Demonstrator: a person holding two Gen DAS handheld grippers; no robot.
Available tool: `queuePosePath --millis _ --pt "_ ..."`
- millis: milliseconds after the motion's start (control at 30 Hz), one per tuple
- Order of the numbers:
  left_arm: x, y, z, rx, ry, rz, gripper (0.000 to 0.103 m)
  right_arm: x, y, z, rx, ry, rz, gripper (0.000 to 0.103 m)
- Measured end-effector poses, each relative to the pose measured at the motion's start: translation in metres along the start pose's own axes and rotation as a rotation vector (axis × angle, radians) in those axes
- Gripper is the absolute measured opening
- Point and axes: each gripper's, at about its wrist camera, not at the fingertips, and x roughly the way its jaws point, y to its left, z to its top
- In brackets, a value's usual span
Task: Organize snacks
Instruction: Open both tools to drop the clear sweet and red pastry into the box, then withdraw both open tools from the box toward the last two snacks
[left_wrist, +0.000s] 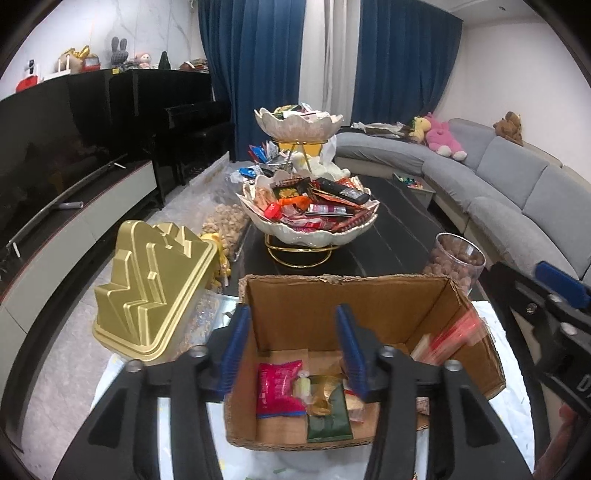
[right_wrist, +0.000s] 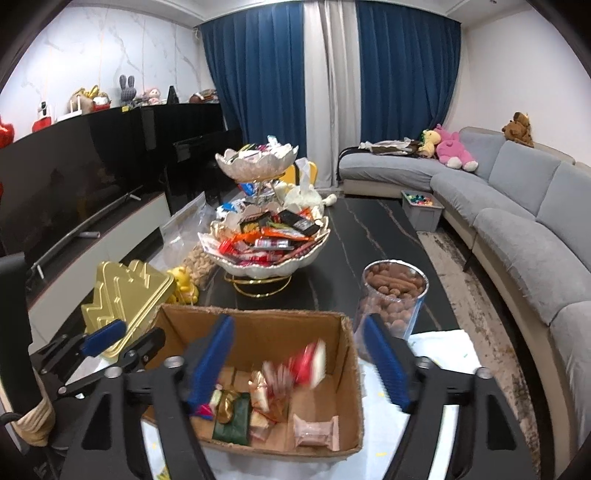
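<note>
Cardboard box (left_wrist: 332, 314) sits just below both grippers, snack packets on its floor; left gripper (left_wrist: 291, 354) and right gripper (right_wrist: 299, 363) stand open, empty. Only the right view shows a pink wrapped cake (right_wrist: 316, 431) – and a blurred red packet (right_wrist: 312, 360) mid-box. Beyond, the tiered snack bowl (right_wrist: 266, 267); bare dark tabletop (right_wrist: 373, 236) to its right.

Home living room: sofa (right_wrist: 517, 192), curtains (right_wrist: 258, 74), television (left_wrist: 55, 158).

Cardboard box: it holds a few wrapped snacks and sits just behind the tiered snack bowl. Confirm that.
Not quite. The cardboard box does hold a few wrapped snacks, but it sits in front of the tiered snack bowl, nearer the camera. The right wrist view shows it.
</note>
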Motion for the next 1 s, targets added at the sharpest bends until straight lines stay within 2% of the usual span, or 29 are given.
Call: queuePosePath --millis 167,300,500,1000 --pt "-0.010 0.003 0.002 -0.005 -0.019 0.040 0.076 -0.010 -0.004 0.004 0.017 -0.020 -0.025 0.086" --pt "-0.021 0.003 0.003 0.001 -0.039 0.060 0.083 -0.019 -0.004 0.005 0.019 -0.026 -0.041 0.087" --pt "-0.040 0.007 0.009 -0.008 -0.058 0.068 0.086 -0.036 -0.003 0.007 0.024 -0.047 -0.068 0.091" --pt "-0.093 0.015 0.003 -0.021 -0.099 0.084 0.091 -0.087 0.001 0.004 0.018 -0.086 -0.092 0.092"
